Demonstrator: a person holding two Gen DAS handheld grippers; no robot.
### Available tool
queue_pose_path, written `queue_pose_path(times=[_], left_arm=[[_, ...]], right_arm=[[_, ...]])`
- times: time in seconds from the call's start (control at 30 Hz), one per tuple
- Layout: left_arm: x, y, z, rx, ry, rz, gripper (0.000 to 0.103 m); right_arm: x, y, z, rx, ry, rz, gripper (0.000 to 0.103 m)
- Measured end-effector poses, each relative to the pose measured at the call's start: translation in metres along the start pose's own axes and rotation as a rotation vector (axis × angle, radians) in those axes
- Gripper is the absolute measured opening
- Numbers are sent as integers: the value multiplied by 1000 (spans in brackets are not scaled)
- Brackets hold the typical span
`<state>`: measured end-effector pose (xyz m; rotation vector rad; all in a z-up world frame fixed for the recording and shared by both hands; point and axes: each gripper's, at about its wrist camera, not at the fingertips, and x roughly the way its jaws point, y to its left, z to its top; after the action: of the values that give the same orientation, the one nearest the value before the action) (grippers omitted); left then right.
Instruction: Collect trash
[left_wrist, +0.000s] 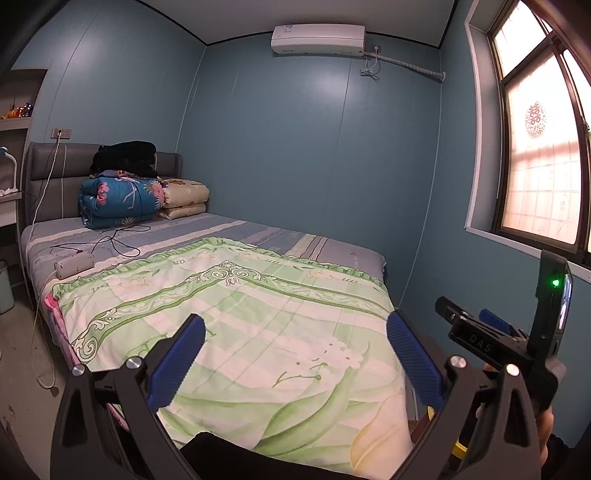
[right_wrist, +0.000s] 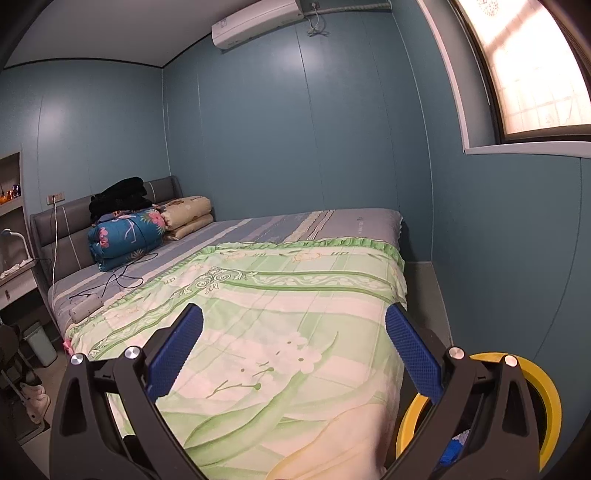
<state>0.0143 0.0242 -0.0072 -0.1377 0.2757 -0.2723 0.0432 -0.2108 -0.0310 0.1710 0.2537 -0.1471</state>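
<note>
Both grippers face the bed (left_wrist: 332, 254) from its foot end. Left gripper (left_wrist: 295, 354): fingers spread wide, nothing between them. Right gripper (right_wrist: 293, 350): fingers spread wide as well, empty.

Trash: no loose scrap is identifiable on the green floral sheet (right_wrist: 280, 302) or the striped cover beyond it. At the right foot corner of the bed, low beside the right gripper, stands a yellow-rimmed bin (right_wrist: 543, 391); something blue and white lies inside it, partly hidden by the right finger. Cannot tell what it is. A second, pale bin (right_wrist: 38, 341) stands on the floor at the bed's left side.

Other items on the bed: folded quilts (left_wrist: 122, 201) with dark clothing on top at the headboard, and a power strip (left_wrist: 74, 266) with black cables trailing over the cover. These do not read as trash.

Handling, as judgement: the yellow-rimmed bin looks like light plastic, stiff at the rim; if it is to be carried, the rim is the natural place for the fingers, pinched across its thickness. Whatever scraps turn up are likely light and soft, crushable, so a shallow pinch at the middle should do. On the bed the sheet is loose fabric, so a low approach risks catching cloth with the item.
</note>
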Motion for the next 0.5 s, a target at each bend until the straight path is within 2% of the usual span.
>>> queue_pose_path(times=[0.5], left_arm=[[-1,-2,-3,3,-9,-8,95]], right_arm=[[3,0,-4,5,20,-9,95]])
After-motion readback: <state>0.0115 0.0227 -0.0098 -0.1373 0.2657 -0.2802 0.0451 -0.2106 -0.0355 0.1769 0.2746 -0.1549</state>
